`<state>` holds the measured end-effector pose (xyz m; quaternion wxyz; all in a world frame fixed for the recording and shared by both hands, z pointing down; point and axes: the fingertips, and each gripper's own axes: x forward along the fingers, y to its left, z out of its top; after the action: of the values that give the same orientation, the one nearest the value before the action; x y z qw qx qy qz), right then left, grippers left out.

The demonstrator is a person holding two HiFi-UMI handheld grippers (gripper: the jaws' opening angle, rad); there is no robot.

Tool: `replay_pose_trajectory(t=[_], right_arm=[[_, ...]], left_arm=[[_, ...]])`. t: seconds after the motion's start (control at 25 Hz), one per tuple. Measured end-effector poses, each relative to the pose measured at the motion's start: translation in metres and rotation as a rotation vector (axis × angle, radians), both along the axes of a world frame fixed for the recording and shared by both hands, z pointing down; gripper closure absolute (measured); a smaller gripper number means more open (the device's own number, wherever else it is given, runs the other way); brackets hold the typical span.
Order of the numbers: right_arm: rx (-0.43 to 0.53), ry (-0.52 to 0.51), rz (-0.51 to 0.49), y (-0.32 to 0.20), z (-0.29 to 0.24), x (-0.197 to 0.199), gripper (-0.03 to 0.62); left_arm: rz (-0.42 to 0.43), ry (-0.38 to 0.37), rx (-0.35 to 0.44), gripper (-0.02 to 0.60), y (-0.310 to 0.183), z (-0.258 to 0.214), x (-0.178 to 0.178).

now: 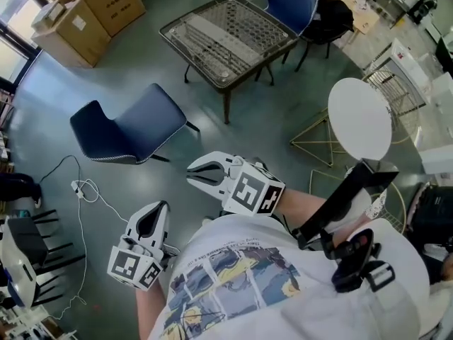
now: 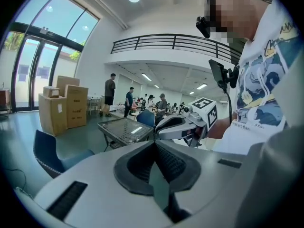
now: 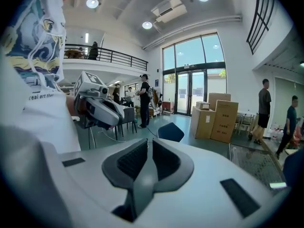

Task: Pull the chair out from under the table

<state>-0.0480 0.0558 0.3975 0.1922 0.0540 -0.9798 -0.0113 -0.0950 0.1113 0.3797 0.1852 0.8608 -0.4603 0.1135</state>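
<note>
A dark blue chair (image 1: 131, 129) stands alone on the grey floor, well left of the wire-mesh table (image 1: 226, 37). A second blue chair (image 1: 290, 2) is tucked at the table's far side. My left gripper (image 1: 158, 208) and right gripper (image 1: 192, 174) hover close to my body, both shut and empty, short of the near chair. In the left gripper view the shut jaws (image 2: 154, 148) point toward the table (image 2: 126, 127), with the chair (image 2: 52, 153) at the left. In the right gripper view the shut jaws (image 3: 148, 148) face the chair (image 3: 171, 131).
Cardboard boxes (image 1: 92, 6) are stacked at the far left. A round white table (image 1: 359, 117) on a wire frame stands to my right. A white cable (image 1: 85, 188) trails on the floor near black chairs (image 1: 28, 250). Several people stand in the background.
</note>
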Motion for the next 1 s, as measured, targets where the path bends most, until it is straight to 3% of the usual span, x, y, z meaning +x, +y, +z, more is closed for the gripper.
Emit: replay_pose_trajectory(t=[0.2, 0.6, 0.8, 1.0], right_arm=[[0.013, 0.008, -0.007, 0.046, -0.005, -0.043, 0.557], [0.021, 0.028, 0.011, 0.109, -0.001, -0.095, 0.562], [0.024, 0.045, 0.017, 0.112, 0.005, -0.097, 0.563], [0.023, 0.056, 0.032, 0.077, 0.000, -0.079, 0.565]], left_arm=[[-0.043, 0.005, -0.023, 0.572, 0.047, 0.009, -0.055], [-0.043, 0.025, -0.054, 0.572, 0.110, 0.026, -0.118], [-0.053, 0.027, -0.078, 0.572, 0.110, 0.045, -0.133], [-0.064, 0.033, -0.089, 0.572, 0.073, 0.044, -0.124]])
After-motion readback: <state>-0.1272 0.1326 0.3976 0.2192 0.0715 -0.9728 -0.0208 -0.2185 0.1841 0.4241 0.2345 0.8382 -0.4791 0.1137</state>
